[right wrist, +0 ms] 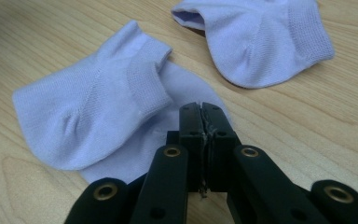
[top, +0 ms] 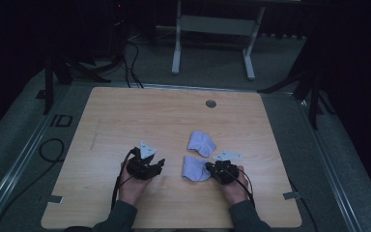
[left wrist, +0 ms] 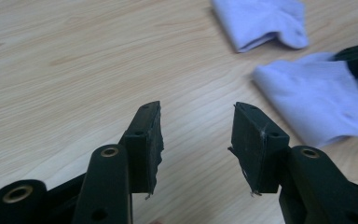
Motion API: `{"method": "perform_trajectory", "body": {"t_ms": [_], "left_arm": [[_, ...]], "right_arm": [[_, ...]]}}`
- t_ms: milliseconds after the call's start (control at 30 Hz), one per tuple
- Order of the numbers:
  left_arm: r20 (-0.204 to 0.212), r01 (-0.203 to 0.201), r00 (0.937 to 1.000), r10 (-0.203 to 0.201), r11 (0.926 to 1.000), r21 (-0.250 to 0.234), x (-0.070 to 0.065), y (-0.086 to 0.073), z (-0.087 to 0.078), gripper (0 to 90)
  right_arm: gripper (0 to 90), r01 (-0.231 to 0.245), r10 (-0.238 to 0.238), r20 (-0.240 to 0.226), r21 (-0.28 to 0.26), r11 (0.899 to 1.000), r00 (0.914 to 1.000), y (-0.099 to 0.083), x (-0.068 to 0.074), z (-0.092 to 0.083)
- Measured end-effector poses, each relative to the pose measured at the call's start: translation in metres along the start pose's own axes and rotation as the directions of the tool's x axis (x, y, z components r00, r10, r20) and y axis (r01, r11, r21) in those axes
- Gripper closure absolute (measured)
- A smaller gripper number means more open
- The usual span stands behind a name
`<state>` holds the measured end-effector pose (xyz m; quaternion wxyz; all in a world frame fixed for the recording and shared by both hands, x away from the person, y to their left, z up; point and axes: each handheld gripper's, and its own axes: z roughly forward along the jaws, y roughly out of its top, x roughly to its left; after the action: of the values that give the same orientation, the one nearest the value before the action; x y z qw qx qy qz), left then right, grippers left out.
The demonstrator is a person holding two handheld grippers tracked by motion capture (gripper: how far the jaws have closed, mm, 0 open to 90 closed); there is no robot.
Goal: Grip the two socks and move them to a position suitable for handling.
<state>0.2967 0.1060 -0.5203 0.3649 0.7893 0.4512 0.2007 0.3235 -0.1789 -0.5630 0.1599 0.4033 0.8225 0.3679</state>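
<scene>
Fingers [right wrist: 200,122] pressed together, possibly pinching sock [right wrist: 93,112]

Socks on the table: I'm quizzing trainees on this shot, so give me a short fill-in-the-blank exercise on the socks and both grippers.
1. The number of lilac socks on the wooden table is ____.
2. The left gripper has its jaws ____, over bare wood.
3. The right gripper has its jaws ____ at the edge of the near sock.
4. The far sock lies ____ the near one without touching it.

Missing words: two; open; shut; beyond
</scene>
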Motion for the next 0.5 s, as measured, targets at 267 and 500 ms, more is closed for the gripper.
{"method": "perform_trajectory", "body": {"t_ms": [267,500], "left_arm": [[0.043,-0.051,0.9977,0.052,0.9986,-0.015,-0.025,0.01,0.007,51.7],[0.086,-0.092,0.992,0.093,0.9957,-0.016,-0.044,0.013,0.015,51.9]], "right_arm": [[87.1,-0.005,0.005,-0.005,0.001,1.0,1.0,0.0,0.0,0.0],[86.2,-0.005,0.005,-0.012,-0.001,1.0,0.9999,0.0,-0.001,0.0]]}}
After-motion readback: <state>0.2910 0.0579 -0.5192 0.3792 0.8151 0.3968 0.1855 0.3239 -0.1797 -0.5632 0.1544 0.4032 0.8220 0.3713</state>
